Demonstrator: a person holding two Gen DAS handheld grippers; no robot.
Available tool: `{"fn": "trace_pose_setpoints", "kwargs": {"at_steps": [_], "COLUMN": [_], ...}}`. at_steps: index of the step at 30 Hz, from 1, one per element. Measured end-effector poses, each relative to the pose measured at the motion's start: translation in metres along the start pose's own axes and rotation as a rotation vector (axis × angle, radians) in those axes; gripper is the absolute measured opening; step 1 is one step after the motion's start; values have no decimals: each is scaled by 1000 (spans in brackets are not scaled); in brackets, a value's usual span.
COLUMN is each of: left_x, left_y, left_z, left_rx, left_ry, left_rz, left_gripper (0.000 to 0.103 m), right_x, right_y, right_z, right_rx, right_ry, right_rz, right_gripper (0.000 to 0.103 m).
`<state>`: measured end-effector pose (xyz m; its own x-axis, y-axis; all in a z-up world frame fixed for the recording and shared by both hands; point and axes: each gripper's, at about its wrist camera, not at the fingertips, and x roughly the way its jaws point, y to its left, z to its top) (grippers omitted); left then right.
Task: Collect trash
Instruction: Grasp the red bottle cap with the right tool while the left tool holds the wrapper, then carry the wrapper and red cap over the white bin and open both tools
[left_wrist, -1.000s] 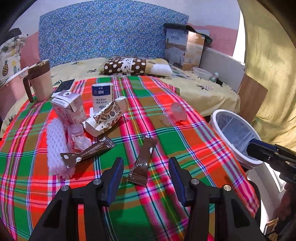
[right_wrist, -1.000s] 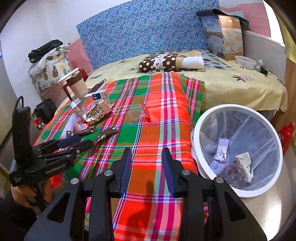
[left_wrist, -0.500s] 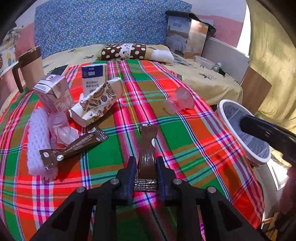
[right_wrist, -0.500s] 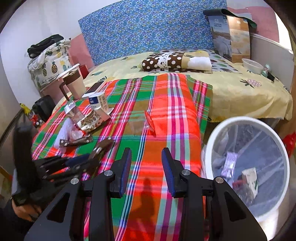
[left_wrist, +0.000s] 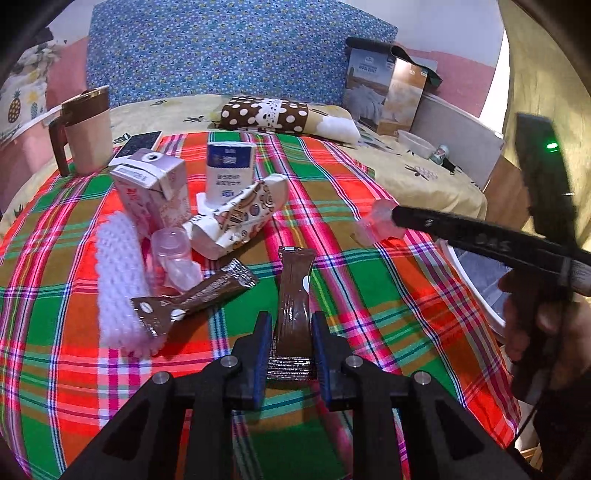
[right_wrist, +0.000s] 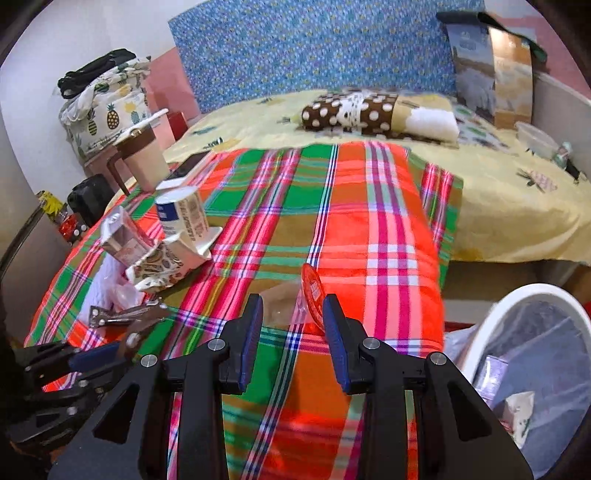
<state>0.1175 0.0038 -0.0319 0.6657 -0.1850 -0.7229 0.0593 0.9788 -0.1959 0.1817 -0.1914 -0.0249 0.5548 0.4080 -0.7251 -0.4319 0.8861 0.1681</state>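
Observation:
A brown sachet wrapper (left_wrist: 293, 291) lies lengthwise on the plaid cloth, and my left gripper (left_wrist: 290, 328) is shut on its near end. A clear plastic cup with a red lid (right_wrist: 312, 291) lies on its side in the middle of the cloth. My right gripper (right_wrist: 291, 308) is open just short of it, fingertips either side of the cup's near end, pads not touching. In the left wrist view the right gripper's finger (left_wrist: 461, 232) reaches in from the right toward that cup (left_wrist: 376, 221). The white bin (right_wrist: 517, 299), lined with a bag and holding some trash, stands at the lower right.
At the left of the cloth lie a second brown sachet (left_wrist: 195, 295), a white foam net (left_wrist: 118, 280), a small clear bottle (left_wrist: 173, 251), a pink carton (left_wrist: 151, 188), a blue-white carton (left_wrist: 229, 170) and a patterned paper box (left_wrist: 240, 218). A mug (left_wrist: 85, 129) and phone (left_wrist: 140, 142) sit behind.
My left gripper went forward and closed on the brown sachet's near end. My right gripper swung left from beside the bin to the clear cup, jaws unchanged.

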Motion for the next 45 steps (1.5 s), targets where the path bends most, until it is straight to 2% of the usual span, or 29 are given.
{"fn": "trace_pose_setpoints", "kwargs": {"at_steps": [5, 9, 11, 13, 14, 16, 17, 21, 29, 30, 31, 45], "left_x": [-6, -11, -13, -15, -15, -16, -16, -15, -7, -6, -6, -11], "left_y": [10, 16, 20, 22, 24, 25, 25, 25, 21, 21, 20, 1], "left_z": [-1, -2, -2, -3, -4, -5, -5, -5, -2, -2, -2, -5], "left_rx": [-19, -33, -38, -44, -46, -47, -47, -45, -43, -43, -43, -15], "left_ry": [-10, -20, -24, -26, -26, -27, -27, -23, -6, -5, -4, -6], "left_rz": [4, 8, 11, 11, 11, 8, 7, -1, -9, -9, -8, -21], "left_gripper": [22, 22, 22, 22, 22, 22, 22, 22, 22, 22, 22, 22], "right_x": [3, -5, -12, -21, -25, -28, -28, -7, 18, 17, 15, -37], "right_y": [7, 31, 37, 39, 38, 31, 28, 16, 15, 13, 12, 4], "right_z": [-10, -19, -21, -21, -20, -17, -15, -3, 5, 5, 3, -31], "right_rx": [10, -50, -81, -97, -98, -90, -87, -106, -124, -106, -93, 17], "right_ry": [46, 60, 37, -4, -27, -53, -61, -35, 34, 33, 28, -35], "right_rz": [71, 170, 151, 86, 54, 27, 19, -1, 24, 42, 57, 36], "right_gripper": [36, 36, 36, 36, 39, 61, 62, 62, 62, 59, 46, 46]}}
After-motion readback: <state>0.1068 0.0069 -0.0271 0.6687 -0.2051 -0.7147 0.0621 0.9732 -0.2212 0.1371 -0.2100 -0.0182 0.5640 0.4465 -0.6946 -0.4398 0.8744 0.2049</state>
